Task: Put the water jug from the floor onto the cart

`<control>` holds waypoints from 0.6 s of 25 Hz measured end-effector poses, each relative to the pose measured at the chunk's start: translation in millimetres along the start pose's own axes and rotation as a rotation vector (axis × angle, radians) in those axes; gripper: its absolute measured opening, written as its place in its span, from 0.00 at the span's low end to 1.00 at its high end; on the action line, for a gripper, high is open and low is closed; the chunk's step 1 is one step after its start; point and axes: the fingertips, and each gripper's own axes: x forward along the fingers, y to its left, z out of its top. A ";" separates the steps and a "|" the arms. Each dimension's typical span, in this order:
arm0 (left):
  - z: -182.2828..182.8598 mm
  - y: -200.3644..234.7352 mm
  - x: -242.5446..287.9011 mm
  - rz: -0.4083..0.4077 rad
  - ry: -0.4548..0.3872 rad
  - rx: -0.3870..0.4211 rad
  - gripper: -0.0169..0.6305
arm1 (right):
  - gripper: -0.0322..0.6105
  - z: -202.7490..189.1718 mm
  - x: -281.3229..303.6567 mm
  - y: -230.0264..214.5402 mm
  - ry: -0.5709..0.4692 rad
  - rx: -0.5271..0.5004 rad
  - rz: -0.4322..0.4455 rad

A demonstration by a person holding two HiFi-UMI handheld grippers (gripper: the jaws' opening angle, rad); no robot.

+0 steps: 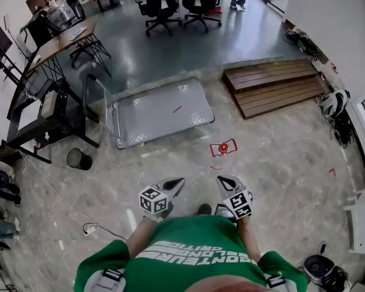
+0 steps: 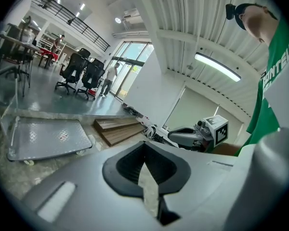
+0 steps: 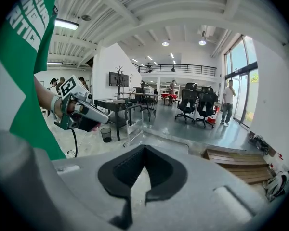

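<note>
marbled floor is seen mid frame, where the water jug (image 1: 223, 147) stands apart from the cart (image 1: 161, 111), at its lower right. left gripper (image 1: 179, 180) and right gripper (image 1: 222, 179) are held lower down, jaws closed on nothing.

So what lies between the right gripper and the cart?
Only a small red item on otherwise bare floor, seen in the head view.

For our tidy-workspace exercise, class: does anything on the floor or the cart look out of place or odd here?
A small red scrap lies on the cart deck. A white cable trails loose across the floor to a plug block, a likely trip hazard. Nothing looks spilled or damaged.
</note>
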 end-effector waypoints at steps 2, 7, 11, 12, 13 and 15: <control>3.0 -3.5 10.6 0.006 -0.006 -0.006 0.05 | 0.04 -4.2 -3.2 -10.9 0.005 -0.002 0.008; 10.0 -3.7 31.7 0.027 -0.054 -0.059 0.05 | 0.04 -20.2 -0.3 -42.6 0.025 0.018 0.031; 12.0 4.6 40.1 0.044 -0.050 -0.074 0.05 | 0.04 -24.6 9.1 -60.5 0.038 0.031 0.044; 12.3 8.5 41.2 0.047 -0.050 -0.077 0.05 | 0.04 -25.2 13.4 -62.3 0.039 0.034 0.048; 12.7 13.4 42.2 0.050 -0.050 -0.081 0.05 | 0.04 -26.0 18.6 -63.3 0.044 0.035 0.053; 15.6 26.2 44.4 0.052 -0.053 -0.087 0.05 | 0.04 -25.1 31.2 -64.4 0.053 0.030 0.060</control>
